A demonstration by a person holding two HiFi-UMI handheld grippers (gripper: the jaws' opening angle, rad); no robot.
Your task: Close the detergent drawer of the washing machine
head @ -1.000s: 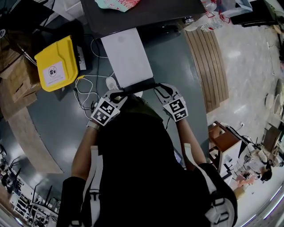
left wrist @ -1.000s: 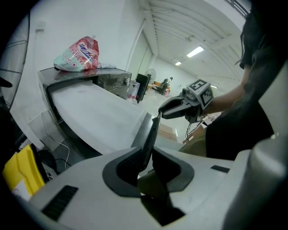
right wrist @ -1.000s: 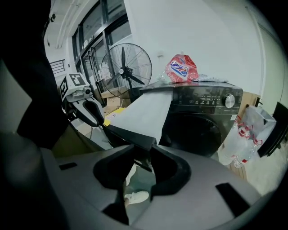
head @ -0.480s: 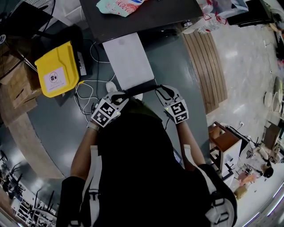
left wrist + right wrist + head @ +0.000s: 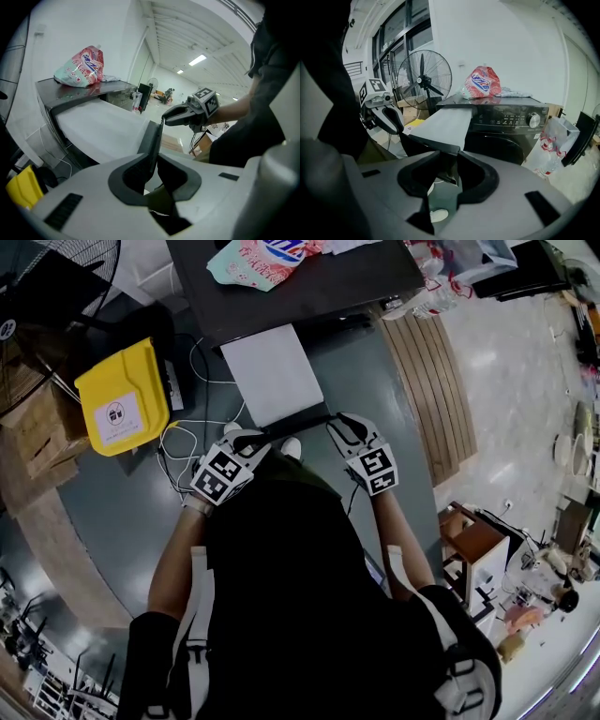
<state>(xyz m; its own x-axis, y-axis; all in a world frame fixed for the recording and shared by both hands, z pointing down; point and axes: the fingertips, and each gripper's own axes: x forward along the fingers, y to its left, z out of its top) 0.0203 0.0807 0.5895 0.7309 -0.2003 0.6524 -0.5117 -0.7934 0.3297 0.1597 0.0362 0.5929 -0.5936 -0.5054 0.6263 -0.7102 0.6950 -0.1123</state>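
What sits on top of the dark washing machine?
A red, pink and teal printed pouch lies on the dark washing machine, a pale crumpled thing beside it. Anything beneath the pouch is hidden.

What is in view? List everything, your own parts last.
washing machine: one, black, ahead
drawer: one, white, pulled far out of the machine
drawer front: one, dark, the drawer's near end
detergent pouch: one, red and teal, on the machine's top
bin: one, yellow, floor left of the drawer
cables: several, white, floor beside the bin
fan: one, black, left of the machine
slatted platform: one, wooden, floor right of the drawer
bag of bottles: one, clear, right of the machine
left gripper: one, white, jaws just closing on the drawer front's left end
right gripper: one, white, clamped on its right end
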